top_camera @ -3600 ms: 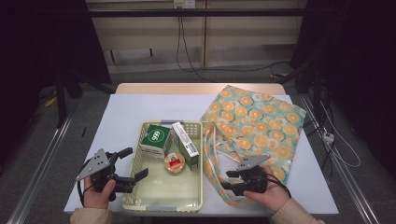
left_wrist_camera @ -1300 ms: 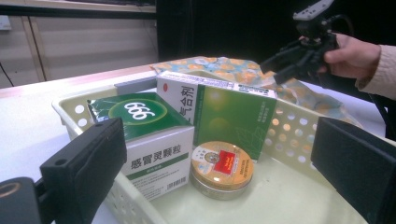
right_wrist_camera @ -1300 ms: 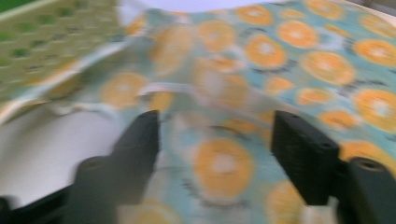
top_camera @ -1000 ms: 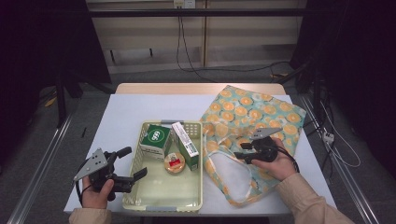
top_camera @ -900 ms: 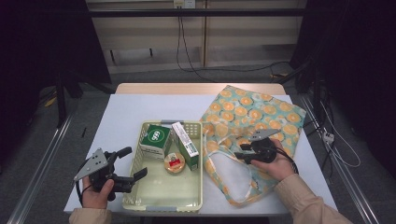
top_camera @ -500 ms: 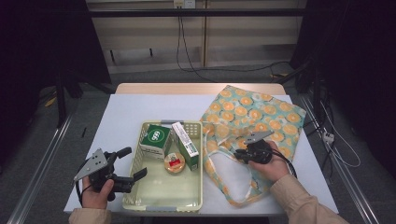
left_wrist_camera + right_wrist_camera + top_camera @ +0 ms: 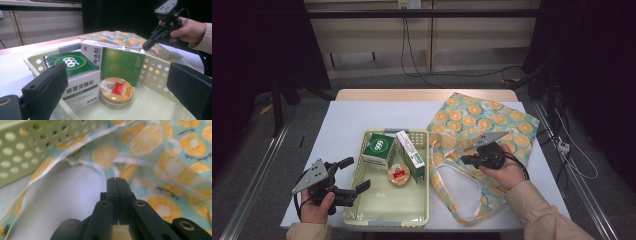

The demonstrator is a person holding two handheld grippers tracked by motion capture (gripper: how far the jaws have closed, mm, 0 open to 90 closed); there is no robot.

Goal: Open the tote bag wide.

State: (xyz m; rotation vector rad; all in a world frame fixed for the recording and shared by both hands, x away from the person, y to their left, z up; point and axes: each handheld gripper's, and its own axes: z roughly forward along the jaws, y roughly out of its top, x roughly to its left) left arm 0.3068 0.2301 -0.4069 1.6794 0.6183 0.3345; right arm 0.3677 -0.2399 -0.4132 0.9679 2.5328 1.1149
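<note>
On the right half of the white table (image 7: 352, 125) lies an orange-print cloth bag (image 7: 492, 120), its mouth turned toward the person and its strap looping over the bare tabletop just beside the pale green basket (image 7: 384, 215). The right gripper (image 7: 467, 160) hangs over the bag's rim with its jaws pressed flat together; they have just been closing. In the right gripper view the two black tips meet with no gap, right at a fold of the printed fabric, but whether any cloth is pinched between them cannot be made out: the fabric there is blurred and the tips cover the spot. The holding hand hides the rest of that gripper's body from above.

The left gripper (image 7: 357, 175) sits at the basket's near left corner, jaws spread wide with nothing between them. In its own view both pads are cut off by the frame edges and stand in front of part of the basket wall.

Inside the basket stand a green-and-white box (image 7: 75, 72) and a taller green box (image 7: 117, 62), touching each other, with a round tin (image 7: 115, 90) lying in front of them. The tin's lid print is too small to read.
</note>
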